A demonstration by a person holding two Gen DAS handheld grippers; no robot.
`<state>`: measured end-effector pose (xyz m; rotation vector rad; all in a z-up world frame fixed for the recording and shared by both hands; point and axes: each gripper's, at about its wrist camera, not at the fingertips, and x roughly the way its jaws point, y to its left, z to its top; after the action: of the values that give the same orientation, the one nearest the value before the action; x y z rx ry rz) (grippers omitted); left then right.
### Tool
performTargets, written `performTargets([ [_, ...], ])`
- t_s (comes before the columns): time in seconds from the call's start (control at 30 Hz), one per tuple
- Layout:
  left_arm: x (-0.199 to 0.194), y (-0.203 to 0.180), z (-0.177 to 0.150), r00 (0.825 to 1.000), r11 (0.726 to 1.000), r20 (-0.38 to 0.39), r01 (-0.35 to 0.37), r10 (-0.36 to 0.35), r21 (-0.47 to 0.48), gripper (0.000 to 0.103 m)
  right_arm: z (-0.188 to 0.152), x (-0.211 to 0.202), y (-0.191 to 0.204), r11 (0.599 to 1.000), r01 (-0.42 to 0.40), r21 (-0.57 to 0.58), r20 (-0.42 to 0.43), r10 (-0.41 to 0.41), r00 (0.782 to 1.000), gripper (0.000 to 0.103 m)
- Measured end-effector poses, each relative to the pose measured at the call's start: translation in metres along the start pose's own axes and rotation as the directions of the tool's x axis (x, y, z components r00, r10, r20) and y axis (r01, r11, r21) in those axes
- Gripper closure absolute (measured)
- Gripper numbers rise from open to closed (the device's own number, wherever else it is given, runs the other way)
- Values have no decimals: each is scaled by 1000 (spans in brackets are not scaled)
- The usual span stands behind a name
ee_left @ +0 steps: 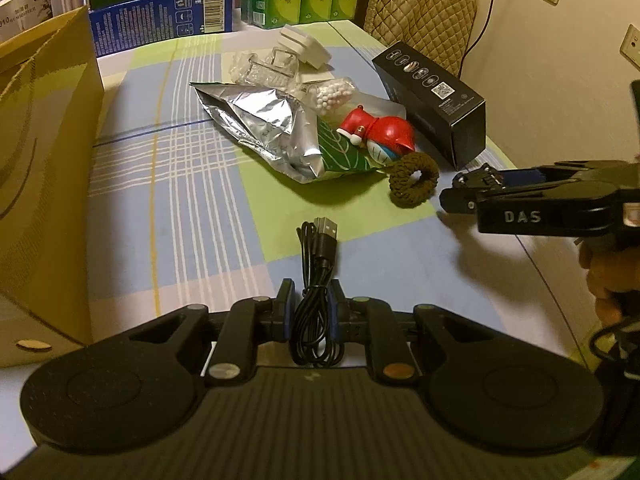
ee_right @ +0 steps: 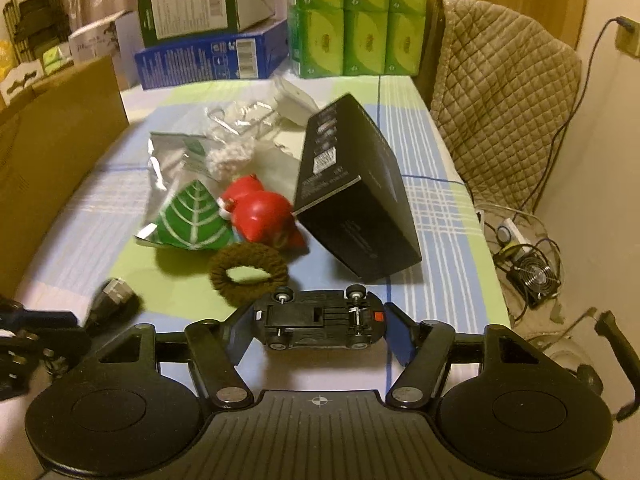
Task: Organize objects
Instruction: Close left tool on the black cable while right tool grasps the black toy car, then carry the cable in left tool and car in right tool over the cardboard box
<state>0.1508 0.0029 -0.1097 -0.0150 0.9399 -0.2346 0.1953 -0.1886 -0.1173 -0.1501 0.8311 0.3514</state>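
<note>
Black coiled cable (ee_left: 317, 280), one piece, is pinched by the left gripper (ee_left: 313, 312); its long axis and USB plug point away, toward one foil bag (ee_left: 260, 128). One toy car (ee_right: 320, 318) lies on its side, crosswise, clamped in the right gripper (ee_right: 318, 330). Open cloth lies left, before one cardboard box (ee_left: 44, 168).

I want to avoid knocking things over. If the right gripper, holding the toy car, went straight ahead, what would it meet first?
Probably the brown hair tie, lying just beyond the toy car in the right gripper. The black box is close on its right, though depth is unclear.
</note>
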Motion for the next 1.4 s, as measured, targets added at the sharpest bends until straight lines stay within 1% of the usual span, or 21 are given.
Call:
performTargets([
  [0.17,-19,-2,-2,1000,1000,16,-4,4,-11,91,-2,-32,8,999,-22,40,12,21,1000,39],
  [0.2,-25,-2,-3,1000,1000,23,-4,4,-13,93,-3,-39,11,999,-20,40,16,20,1000,39],
  [0.23,-29,-2,-3,1000,1000,27,-2,3,-13,103,-4,-46,12,999,-18,42,21,17,1000,39],
  [0.37,-45,-3,-6,999,1000,41,-11,12,-15,103,-7,-66,16,998,-11,56,33,9,999,39],
  [0.53,-53,3,-17,998,999,49,-33,34,-26,103,-11,-84,22,998,-9,57,48,6,999,39],
  [0.6,-54,6,-20,998,999,46,-46,47,-26,100,-12,-88,23,998,-13,58,53,10,999,39],
  [0.63,-54,8,-22,997,998,47,-59,60,-24,95,-12,-88,24,998,-17,61,52,13,999,39],
  [0.7,-52,12,-23,996,997,51,-75,76,-20,91,-12,-86,26,997,-28,66,50,25,998,39],
  [0.73,-51,15,-24,995,996,53,-87,88,-23,83,-11,-85,27,997,-33,65,50,30,998,39],
  [0.77,-49,17,-23,994,995,54,-98,99,-22,78,-10,-83,29,997,-37,65,49,34,998,39],
  [0.87,-40,25,-22,992,993,45,-118,118,-11,77,-9,-73,33,996,-53,67,42,51,998,39],
  [1.13,-11,40,-16,993,993,-16,-116,116,2,78,-7,-47,43,994,-78,70,11,78,997,39],
  [1.2,-5,41,-14,993,993,-30,-117,117,17,81,-7,-44,44,994,-82,71,7,81,997,39],
  [1.23,-4,41,-13,993,993,-28,-114,115,20,88,-7,-43,45,994,-83,70,5,82,997,39],
  [1.27,-4,42,-12,993,994,-33,-109,110,19,90,-7,-43,46,994,-83,70,5,83,997,39],
  [1.33,-5,43,-10,994,995,-44,-102,103,9,91,-6,-44,48,994,-85,68,8,85,996,39],
  [1.4,-9,43,-10,995,996,-40,-94,93,-5,91,-5,-47,50,994,-87,64,13,87,996,39],
])
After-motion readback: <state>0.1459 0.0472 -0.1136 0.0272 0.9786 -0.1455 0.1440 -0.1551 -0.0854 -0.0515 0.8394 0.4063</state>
